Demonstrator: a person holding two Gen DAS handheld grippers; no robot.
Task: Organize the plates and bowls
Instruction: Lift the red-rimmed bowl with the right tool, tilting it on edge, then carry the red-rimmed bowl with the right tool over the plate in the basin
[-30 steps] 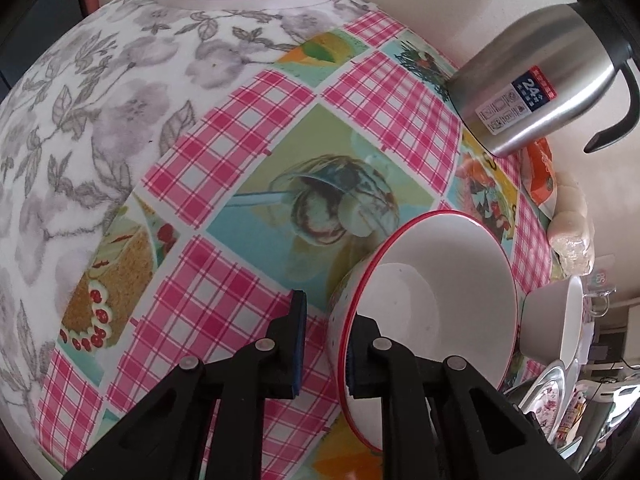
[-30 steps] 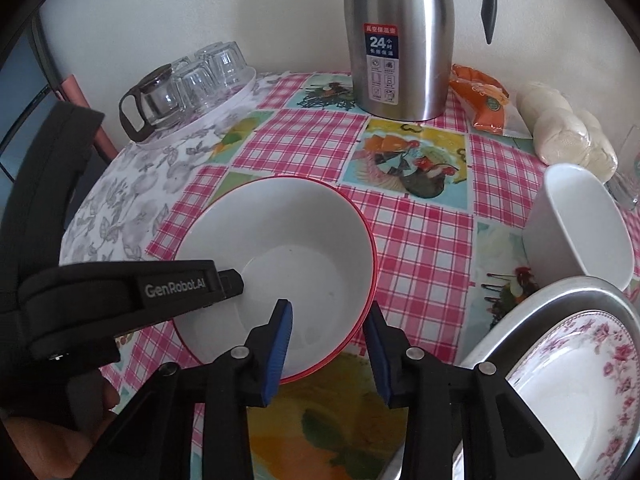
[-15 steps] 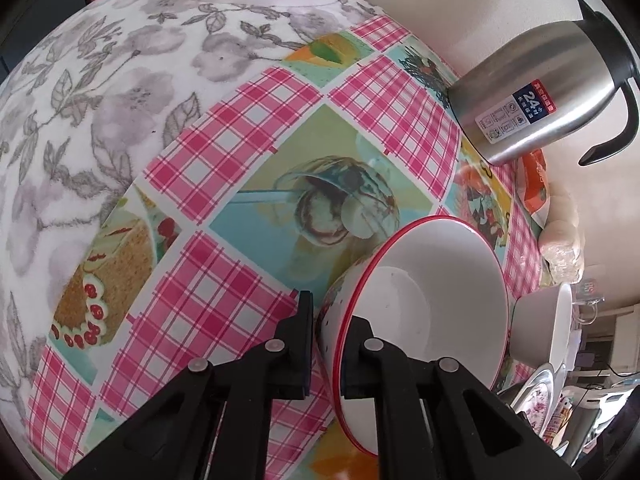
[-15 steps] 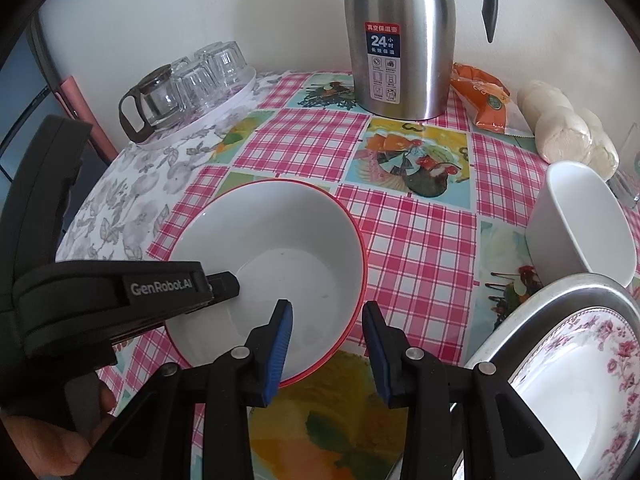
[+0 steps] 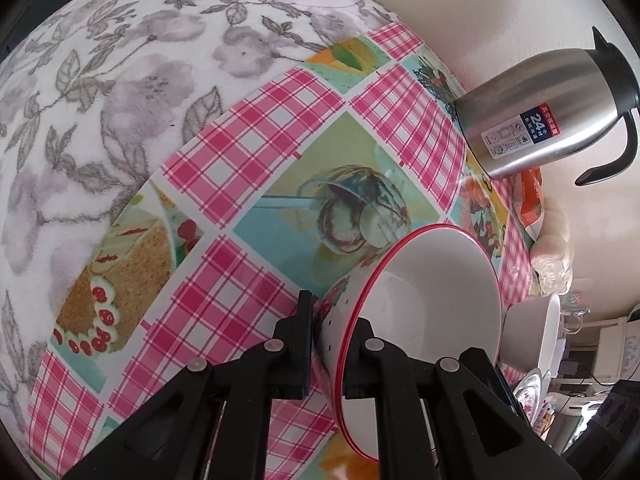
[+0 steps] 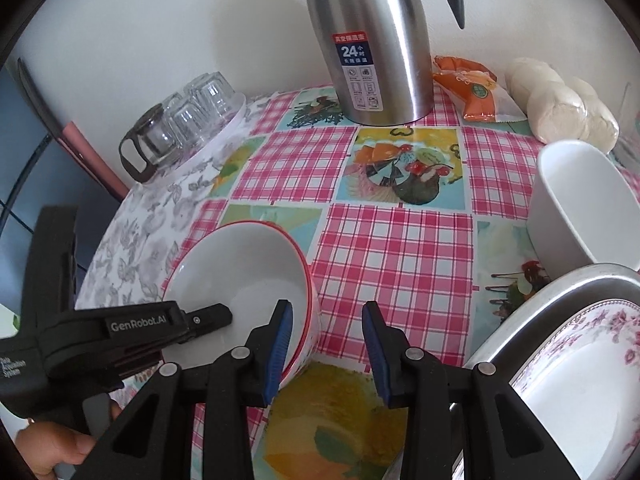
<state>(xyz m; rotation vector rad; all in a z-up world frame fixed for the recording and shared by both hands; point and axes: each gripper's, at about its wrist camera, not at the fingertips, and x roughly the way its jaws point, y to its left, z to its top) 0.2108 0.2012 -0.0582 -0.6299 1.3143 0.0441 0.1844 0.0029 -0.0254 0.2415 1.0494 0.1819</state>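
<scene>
A white bowl with a red rim (image 5: 432, 292) sits on the checked tablecloth; it also shows in the right wrist view (image 6: 240, 276). My left gripper (image 5: 330, 330) is shut on the bowl's near wall, one finger inside, one outside. My right gripper (image 6: 326, 340) is open and empty, just right of the bowl. A plain white bowl (image 6: 576, 208) stands at the right. A floral plate (image 6: 576, 384) lies in a metal tray (image 6: 520, 312) at the lower right.
A steel thermos jug (image 6: 372, 40) stands at the back by the wall. Upturned glasses on a white tray (image 6: 188, 120) sit at the back left. An orange packet (image 6: 472, 88) and bagged white buns (image 6: 560, 104) lie at the back right.
My left gripper has closed on the bowl's wall and drawn the bowl leftward. The right gripper has opened wider and now stands clear of the bowl's rim.
</scene>
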